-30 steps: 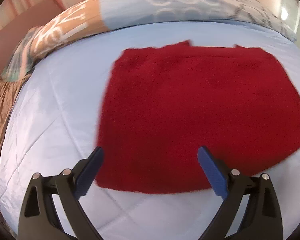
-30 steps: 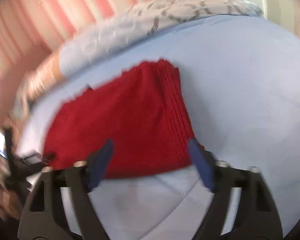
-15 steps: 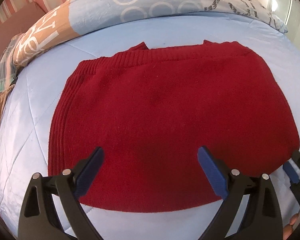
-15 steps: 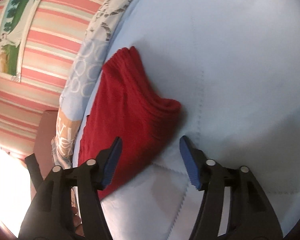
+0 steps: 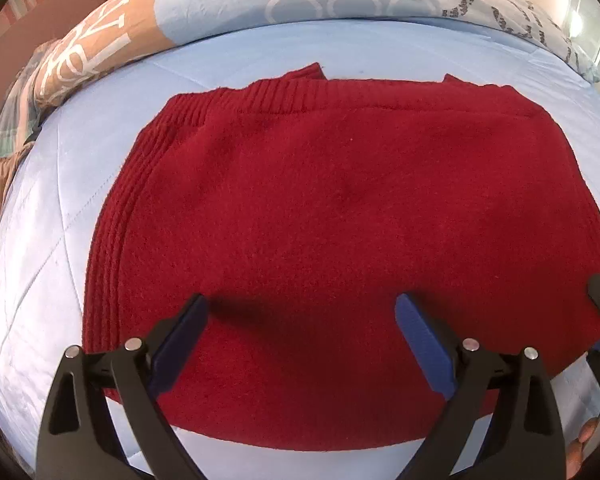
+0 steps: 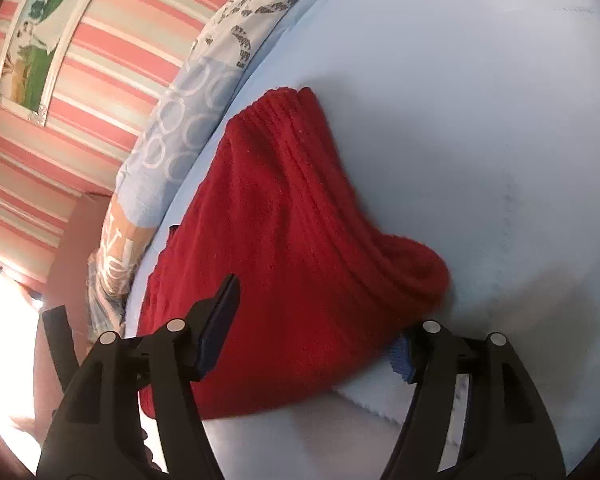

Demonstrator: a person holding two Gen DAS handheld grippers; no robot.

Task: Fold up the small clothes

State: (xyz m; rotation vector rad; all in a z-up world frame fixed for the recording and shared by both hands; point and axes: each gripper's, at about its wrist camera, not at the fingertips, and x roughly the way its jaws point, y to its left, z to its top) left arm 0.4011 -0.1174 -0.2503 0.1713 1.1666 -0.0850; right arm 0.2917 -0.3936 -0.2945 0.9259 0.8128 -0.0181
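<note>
A: Where's everything?

B: The pale blue quilted bedspread [image 5: 52, 240] fills the view; the dark red knitted sweater [image 5: 340, 220] lies flat on it, ribbed hem at nine o'clock.

A: What's changed?

B: Both grippers have dropped closer. The left gripper [image 5: 300, 312] gapes wide over the near edge, gripping nothing. The right gripper [image 6: 312, 312] has just been reopening; its jaws straddle the sweater's corner, unpinched. I'd judge a fold is about to start.

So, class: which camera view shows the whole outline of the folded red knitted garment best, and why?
The left wrist view: the red knitted garment lies almost entirely in frame, with its ribbed band along the far edge and its left and right sides visible. The right wrist view shows only one ribbed corner, seen at a slant and partly hidden behind the fingers.
</note>
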